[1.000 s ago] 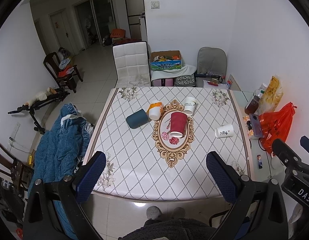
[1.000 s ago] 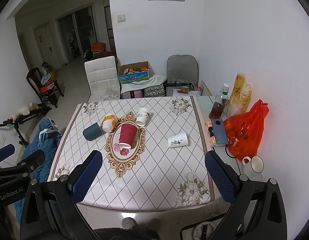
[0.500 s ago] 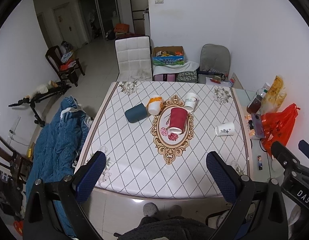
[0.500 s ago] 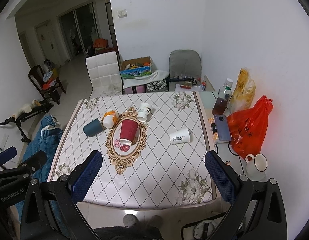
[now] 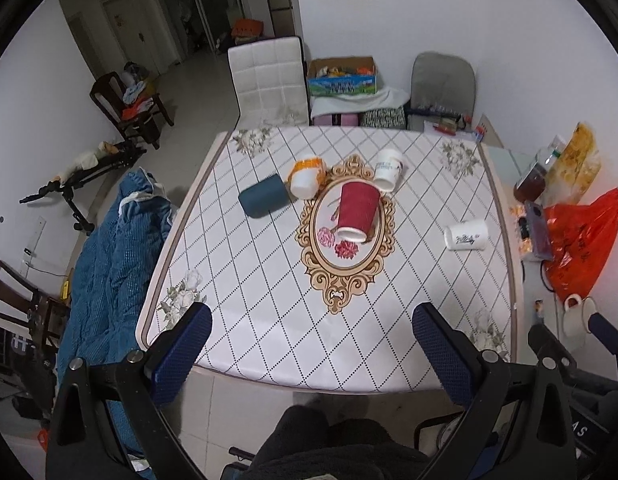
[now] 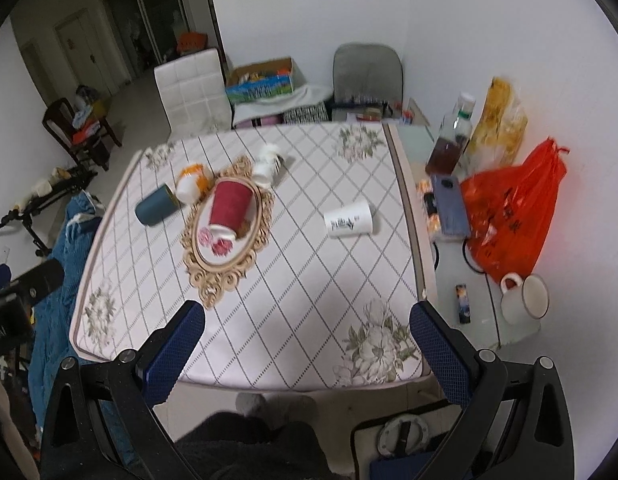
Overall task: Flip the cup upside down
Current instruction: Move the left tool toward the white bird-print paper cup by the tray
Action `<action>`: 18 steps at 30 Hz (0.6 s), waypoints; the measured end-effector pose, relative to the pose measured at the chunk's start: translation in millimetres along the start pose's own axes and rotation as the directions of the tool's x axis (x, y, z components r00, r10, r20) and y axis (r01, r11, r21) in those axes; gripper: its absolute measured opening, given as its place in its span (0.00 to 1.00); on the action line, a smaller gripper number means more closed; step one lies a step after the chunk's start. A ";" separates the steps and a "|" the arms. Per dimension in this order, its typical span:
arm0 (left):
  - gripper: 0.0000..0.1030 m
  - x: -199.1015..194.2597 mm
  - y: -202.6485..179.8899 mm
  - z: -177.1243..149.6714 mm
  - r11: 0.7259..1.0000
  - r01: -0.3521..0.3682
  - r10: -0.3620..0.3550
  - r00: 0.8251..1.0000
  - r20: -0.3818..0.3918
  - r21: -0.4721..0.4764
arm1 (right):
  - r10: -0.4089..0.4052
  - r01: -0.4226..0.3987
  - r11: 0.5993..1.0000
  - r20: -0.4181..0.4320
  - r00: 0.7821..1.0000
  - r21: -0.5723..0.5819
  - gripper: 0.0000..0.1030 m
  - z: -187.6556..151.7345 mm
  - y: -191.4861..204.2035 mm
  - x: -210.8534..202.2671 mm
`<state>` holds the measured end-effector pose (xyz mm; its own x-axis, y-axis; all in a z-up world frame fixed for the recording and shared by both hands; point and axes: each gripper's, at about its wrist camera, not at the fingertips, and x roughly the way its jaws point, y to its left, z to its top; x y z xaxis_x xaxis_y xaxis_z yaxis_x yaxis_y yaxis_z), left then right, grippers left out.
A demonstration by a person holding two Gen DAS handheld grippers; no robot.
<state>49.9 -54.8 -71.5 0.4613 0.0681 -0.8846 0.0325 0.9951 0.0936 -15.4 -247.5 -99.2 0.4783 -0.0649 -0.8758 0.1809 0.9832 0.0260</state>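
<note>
A: Cups first. Five are seen lying on their sides on the table: a red cup on the gold-framed oval print at the centre, a dark teal cup to its left, an orange-and-white cup just beside the teal one, a white cup at the oval's far right edge, and a white printed cup well apart to the right.

B: Contents?

A: None can be made out. An enamel mug is seen upright on the side surface, near an orange bag and a bottle part filled with brown liquid.

B: Grippers?

A: The left gripper is held wide open with nothing between the jaws, above the table's near edge. The right gripper is likewise spread wide and empty.

B: Surface, room?

A: A white diamond-pattern cloth with flower corners is noted. A white chair and a cardboard box are seen beyond the far edge, blue bedding on the left.
</note>
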 end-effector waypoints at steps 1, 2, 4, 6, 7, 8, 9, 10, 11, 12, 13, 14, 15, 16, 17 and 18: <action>1.00 6.7 -2.4 2.3 1.000 -0.002 0.002 1.000 -0.010 0.006 | -0.004 0.004 1.000 -0.015 1.000 0.003 1.00 -0.7 -1.8 7.4; 1.00 13.0 -3.5 4.3 1.000 -0.003 0.003 1.000 -0.017 0.011 | -0.004 0.005 1.000 -0.031 1.000 0.008 1.00 -1.1 -3.5 16.4; 1.00 25.2 -7.3 9.9 1.000 -0.003 0.004 1.000 -0.028 0.022 | -0.010 0.011 1.000 -0.052 0.999 0.017 1.00 -1.5 -6.7 29.2; 1.00 37.8 -10.9 17.4 0.999 -0.001 0.002 0.999 -0.036 0.037 | -0.022 0.024 0.999 -0.074 0.997 0.027 1.00 -0.7 -9.6 43.2; 1.00 44.4 -12.9 22.5 0.999 0.002 -0.001 0.999 -0.039 0.045 | -0.027 0.029 0.999 -0.083 0.996 0.034 1.00 -0.5 -10.6 48.9; 1.00 49.8 -13.8 26.6 0.999 0.005 -0.003 0.999 -0.042 0.052 | -0.032 0.036 0.999 -0.092 0.995 0.041 1.00 1.2 -12.0 56.2; 1.00 55.9 -15.8 31.9 0.998 0.010 -0.007 0.999 -0.046 0.060 | -0.038 0.043 0.998 -0.103 0.994 0.049 1.00 2.8 -13.0 63.5; 1.00 62.9 -17.5 38.3 0.997 0.015 -0.012 0.999 -0.049 0.070 | -0.041 0.047 0.997 -0.111 0.993 0.055 1.00 5.3 -13.8 69.0; 1.00 69.4 -19.2 44.1 0.997 0.020 -0.016 0.998 -0.053 0.078 | -0.048 0.056 0.996 -0.119 0.992 0.064 1.00 8.3 -14.8 76.4; 1.00 76.1 -21.9 51.0 0.996 0.026 -0.021 0.998 -0.058 0.086 | -0.058 0.067 0.995 -0.126 0.990 0.070 1.00 10.7 -15.0 82.4; 1.00 83.8 -24.9 59.3 0.995 0.035 -0.028 0.998 -0.065 0.096 | -0.063 0.074 0.994 -0.136 0.989 0.078 1.00 13.9 -14.9 87.8; 1.00 90.0 -27.3 65.6 0.994 0.039 -0.032 0.997 -0.069 0.107 | -0.068 0.081 0.993 -0.147 0.987 0.090 1.00 17.5 -15.3 95.7; 1.00 96.6 -30.8 73.0 0.992 0.043 -0.034 0.997 -0.074 0.117 | -0.073 0.089 0.991 -0.158 0.985 0.098 1.00 21.7 -14.8 101.5; 1.00 102.9 -33.6 80.1 0.991 0.048 -0.039 0.996 -0.079 0.127 | -0.079 0.097 0.990 -0.169 0.983 0.104 1.00 24.8 -14.6 107.9; 1.00 110.5 -37.0 88.5 0.989 0.053 -0.042 0.996 -0.081 0.139 | -0.084 0.105 0.988 -0.180 0.980 0.110 1.00 28.3 -14.6 115.4; 1.00 117.5 -41.3 96.5 0.987 0.053 -0.041 0.996 -0.083 0.152 | -0.089 0.112 0.987 -0.191 0.978 0.115 1.00 31.6 -14.9 122.6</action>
<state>188.3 -94.8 -135.2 0.3849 0.0330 -0.9224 0.1912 0.9748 0.1147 67.7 -275.5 -191.7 0.2875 -0.1179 -0.9505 0.3312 0.9434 -0.0169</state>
